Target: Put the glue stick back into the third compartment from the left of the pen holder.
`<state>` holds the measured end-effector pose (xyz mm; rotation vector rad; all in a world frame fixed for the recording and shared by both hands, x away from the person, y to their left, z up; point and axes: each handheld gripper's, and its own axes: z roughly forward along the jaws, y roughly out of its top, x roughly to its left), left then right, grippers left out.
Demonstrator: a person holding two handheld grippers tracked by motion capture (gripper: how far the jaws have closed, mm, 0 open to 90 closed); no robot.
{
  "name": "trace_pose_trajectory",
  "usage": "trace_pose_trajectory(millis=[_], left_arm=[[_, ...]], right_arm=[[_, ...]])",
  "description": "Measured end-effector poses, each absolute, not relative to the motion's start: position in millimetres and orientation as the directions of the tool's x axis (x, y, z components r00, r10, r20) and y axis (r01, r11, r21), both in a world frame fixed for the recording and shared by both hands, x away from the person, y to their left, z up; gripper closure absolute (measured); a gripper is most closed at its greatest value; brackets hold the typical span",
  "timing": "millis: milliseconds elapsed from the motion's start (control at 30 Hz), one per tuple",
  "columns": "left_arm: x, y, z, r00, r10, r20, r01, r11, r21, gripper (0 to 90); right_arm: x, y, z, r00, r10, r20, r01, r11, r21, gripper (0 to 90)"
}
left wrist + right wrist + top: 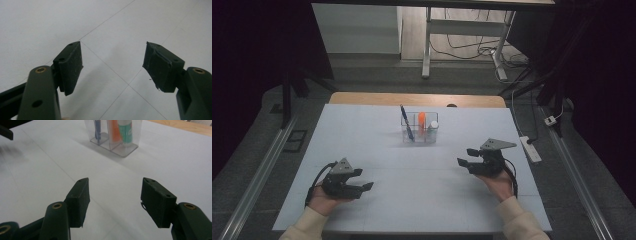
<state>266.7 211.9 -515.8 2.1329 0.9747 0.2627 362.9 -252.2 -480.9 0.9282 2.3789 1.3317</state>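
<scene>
A clear compartmented holder (419,131) stands at the middle back of the white table top (422,200). It holds a blue pen (406,122), an orange item (421,120) and a white tube with a green label (432,129). In the right gripper view the clear compartmented holder (113,135) stands ahead of the jaws. My left gripper (362,180) rests low at the front left, open, with bare table between its jaws (113,65). My right gripper (466,157) is at the right, open and holding nothing (115,195).
The white sheet covers a wooden table whose far edge (417,99) shows behind it. Beyond stand white desk legs (427,45) and loose cables on the floor. A power strip (530,148) lies off the table's right side.
</scene>
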Motion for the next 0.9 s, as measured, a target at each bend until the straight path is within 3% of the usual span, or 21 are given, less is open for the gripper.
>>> trace_pose_trajectory(millis=[500,900], left_arm=[[267,212,-515,0.684,0.72,-0.118,0.561,-0.415,0.716,31.0],[267,213,-515,0.68,0.723,-0.124,0.565,-0.408,0.717,31.0]], right_arm=[[326,-287,-492,-0.766,0.64,0.055,0.383,0.386,0.839,36.5],[323,-294,-498,-0.768,0.64,0.035,0.381,0.412,0.828,34.9]])
